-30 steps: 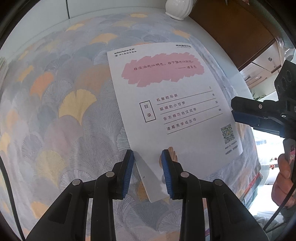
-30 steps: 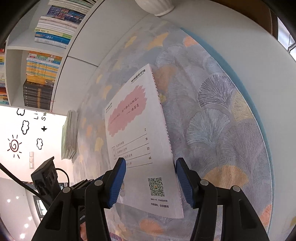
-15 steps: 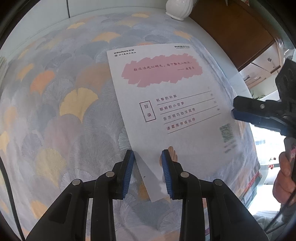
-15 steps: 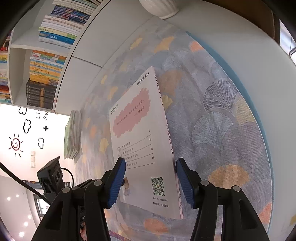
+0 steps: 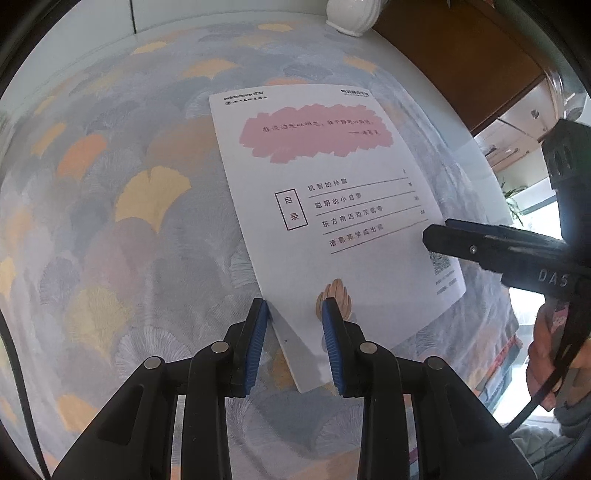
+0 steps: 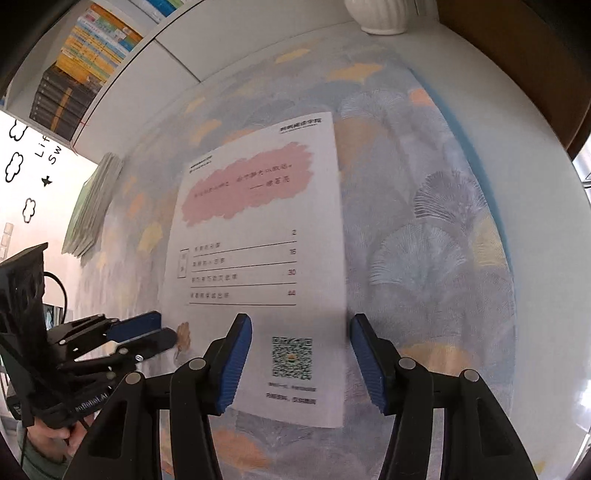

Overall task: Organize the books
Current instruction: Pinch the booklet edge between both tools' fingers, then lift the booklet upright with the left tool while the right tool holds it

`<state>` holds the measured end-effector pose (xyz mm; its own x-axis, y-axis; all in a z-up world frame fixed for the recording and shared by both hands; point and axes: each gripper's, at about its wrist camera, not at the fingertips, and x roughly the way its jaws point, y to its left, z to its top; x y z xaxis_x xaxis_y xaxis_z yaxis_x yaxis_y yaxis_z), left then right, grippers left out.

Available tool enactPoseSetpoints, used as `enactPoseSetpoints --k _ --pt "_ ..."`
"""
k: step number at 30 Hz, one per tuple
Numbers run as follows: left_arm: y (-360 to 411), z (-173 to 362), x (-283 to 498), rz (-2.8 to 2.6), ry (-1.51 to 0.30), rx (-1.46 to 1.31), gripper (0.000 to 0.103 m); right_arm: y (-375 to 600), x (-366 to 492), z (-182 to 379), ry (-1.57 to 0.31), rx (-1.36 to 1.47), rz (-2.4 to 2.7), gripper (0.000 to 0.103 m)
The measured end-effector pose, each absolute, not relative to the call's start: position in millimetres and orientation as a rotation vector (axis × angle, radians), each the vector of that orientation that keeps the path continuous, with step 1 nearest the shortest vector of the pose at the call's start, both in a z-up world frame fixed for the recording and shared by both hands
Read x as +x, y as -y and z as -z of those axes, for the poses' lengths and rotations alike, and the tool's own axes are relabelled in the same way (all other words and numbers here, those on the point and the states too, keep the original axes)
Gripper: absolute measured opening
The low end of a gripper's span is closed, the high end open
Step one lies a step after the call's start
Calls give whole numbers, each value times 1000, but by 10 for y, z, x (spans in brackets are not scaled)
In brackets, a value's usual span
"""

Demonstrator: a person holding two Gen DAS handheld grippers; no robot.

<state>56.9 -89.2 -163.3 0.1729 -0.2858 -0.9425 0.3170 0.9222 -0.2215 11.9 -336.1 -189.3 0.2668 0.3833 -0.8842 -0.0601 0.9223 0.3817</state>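
Note:
A thin book [image 5: 332, 206] with a white back cover, a pink blotch and a QR code lies on the leaf-patterned tablecloth [image 5: 110, 184], its near end slightly raised. My left gripper [image 5: 294, 310] points steeply down and is shut on the book's near-left corner, which sits between the blue pads. In the right wrist view the same book [image 6: 258, 221] fills the middle. My right gripper [image 6: 301, 325] is open over its near-right part: one pad is above the cover, the other beyond the right edge. Neither pad presses. The left gripper [image 6: 147, 332] shows at the lower left.
A white vase [image 6: 384, 14] stands at the table's far end. A stack of thin books [image 6: 92, 206] lies at the left edge of the cloth. Shelves full of books [image 6: 85, 55] rise behind it. A wooden cabinet [image 5: 461, 55] is beyond the right edge. A hand [image 5: 546, 354] holds the right gripper.
The right gripper has rolled and moved in over the book's near-right part; in the left wrist view its finger now covers the QR code. The left gripper and its grip have not changed.

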Motion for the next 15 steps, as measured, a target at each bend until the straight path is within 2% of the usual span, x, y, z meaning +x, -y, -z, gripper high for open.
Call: enactPoseSetpoints --k 9,15 --pt "764 1643 561 449 -1336 -7 27 3495 120 1920 -1283 321 -390 55" --pt "785 1638 550 451 -1332 6 27 3516 116 1901 -1296 300 -430 61"
